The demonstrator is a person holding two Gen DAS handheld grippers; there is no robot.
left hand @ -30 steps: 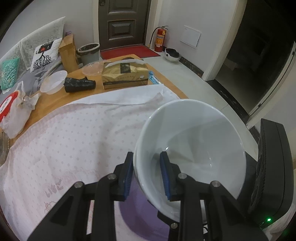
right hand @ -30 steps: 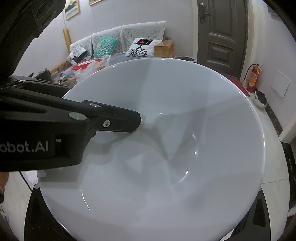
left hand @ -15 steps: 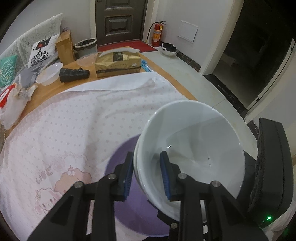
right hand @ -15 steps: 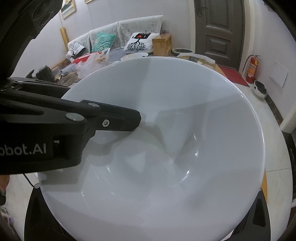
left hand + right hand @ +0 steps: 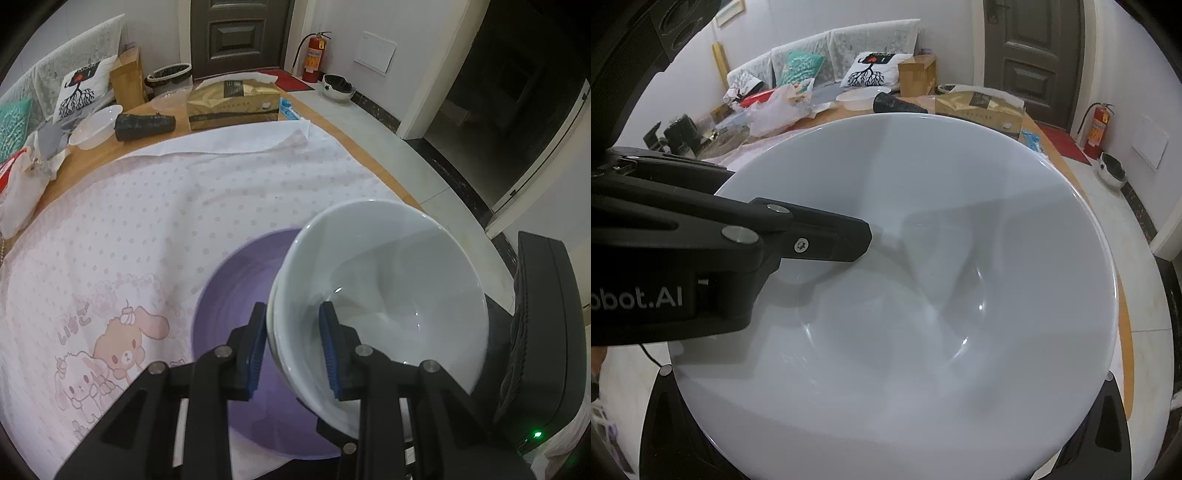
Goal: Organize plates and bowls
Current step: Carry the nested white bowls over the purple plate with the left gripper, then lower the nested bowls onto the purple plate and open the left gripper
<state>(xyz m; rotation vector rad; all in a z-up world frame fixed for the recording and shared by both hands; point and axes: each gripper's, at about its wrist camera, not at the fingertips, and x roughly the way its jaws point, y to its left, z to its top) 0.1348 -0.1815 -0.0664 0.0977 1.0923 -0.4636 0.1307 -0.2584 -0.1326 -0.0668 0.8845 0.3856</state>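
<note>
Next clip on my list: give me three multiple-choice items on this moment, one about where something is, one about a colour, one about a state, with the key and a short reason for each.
1. Where is the white bowl relative to the purple plate?
A. Above the plate's right part, tilted
B. Lying flat on the bare wooden table
C. Behind the tissue box

2. What colour are the pads on the left gripper fingers?
A. Red
B. Blue
C. Yellow

3. How do the left gripper's jaws stand?
A. Wide open, clear of everything
B. Shut on the bowl's rim, one finger inside and one outside
C. Shut on the plate's edge

Key: 1 A, the left wrist view shows the bowl tipped over the plate's right side. 2 B, blue pads flank the rim. 3 B, the rim sits between the two fingers.
</note>
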